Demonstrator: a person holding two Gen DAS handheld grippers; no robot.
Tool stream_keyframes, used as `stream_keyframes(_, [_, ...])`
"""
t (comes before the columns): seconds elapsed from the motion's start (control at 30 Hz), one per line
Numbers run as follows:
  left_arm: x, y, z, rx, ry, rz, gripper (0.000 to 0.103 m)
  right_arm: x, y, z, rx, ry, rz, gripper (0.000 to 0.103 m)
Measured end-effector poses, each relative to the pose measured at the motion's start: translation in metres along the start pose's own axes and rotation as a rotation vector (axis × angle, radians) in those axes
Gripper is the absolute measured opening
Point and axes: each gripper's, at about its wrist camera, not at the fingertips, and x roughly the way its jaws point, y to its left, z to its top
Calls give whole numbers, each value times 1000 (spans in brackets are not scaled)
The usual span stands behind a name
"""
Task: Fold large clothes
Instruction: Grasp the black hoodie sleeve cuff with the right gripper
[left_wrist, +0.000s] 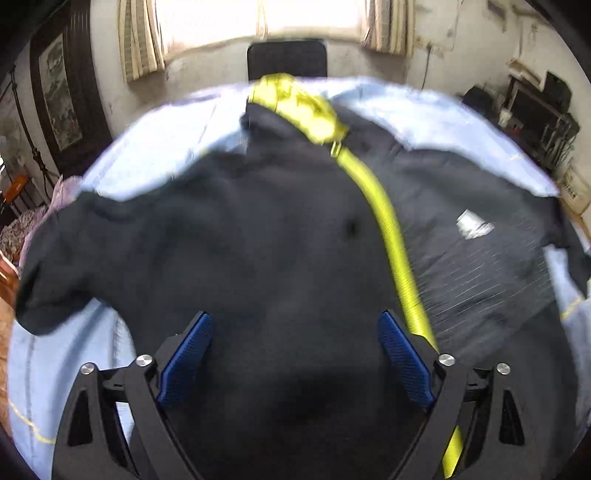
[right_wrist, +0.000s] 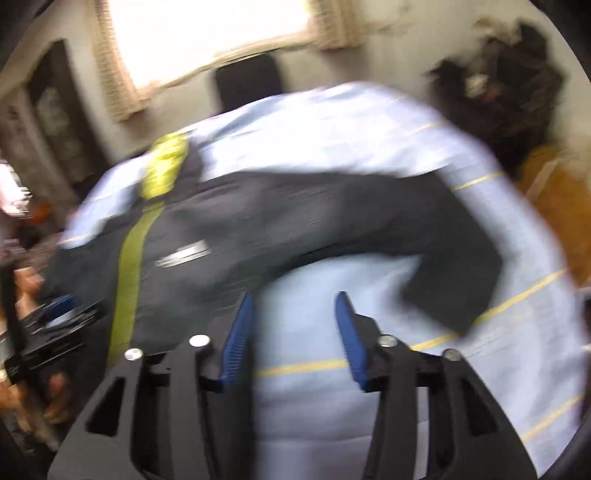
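1. My left tool (left_wrist: 295, 332) has its jaws spread wide, blue pads (left_wrist: 186, 356) apart, nothing between them; it hangs over the lower middle of the dark jacket (left_wrist: 258, 240).
2. The jacket lies spread on a light blue sheet (left_wrist: 159, 147) and fills most of the left wrist view. One sleeve (left_wrist: 55, 266) reaches to the left edge of frame.
3. Yellow-green zipper strip (left_wrist: 388, 229) runs from the collar (left_wrist: 295, 99) at upper centre down to lower right, passing just beside my right-hand pad.
4. Small white logo (left_wrist: 474, 225) sits on the jacket panel right of the zipper.
5. My right tool (right_wrist: 293, 332) is partly open, nothing gripped; bare sheet shows between the pads.
6. In the right wrist view the jacket sits centre-left and its other sleeve (right_wrist: 443, 266) curves down toward the right. Heavy blur.
7. Black chair back (left_wrist: 286, 59) stands beyond the sheet, under the bright window (left_wrist: 258, 18).
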Motion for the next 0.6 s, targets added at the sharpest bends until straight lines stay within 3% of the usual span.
stream_keyframes(0.13, [-2,12,1,-35,-2,-41,100,14,-11,-3,-71,44,-152,51])
stream_keyframes(0.2, [-2,9,0,-16,1,-24,100,17,-6,-11,-129,46,-216,67])
stream_keyframes(0.27, [-2,7,0,-12,1,-20,100,18,-2,-17,-167,39,-274,76])
stream_keyframes(0.37, [-2,9,0,-13,1,-21,100,27,-12,-17,-134,50,-295,75])
stream_keyframes(0.47, [-2,9,0,-14,1,-22,100,39,-27,-16,-40,89,-198,56])
stream_keyframes(0.5, [-2,9,0,-14,1,-22,100,39,-29,-15,-36,89,-209,31])
stream_keyframes(0.53, [-2,8,0,-14,1,-22,100,38,-32,-13,-33,88,-210,18])
stream_keyframes(0.6, [-2,8,-1,-14,1,-22,100,26,-44,-2,28,51,-190,14])
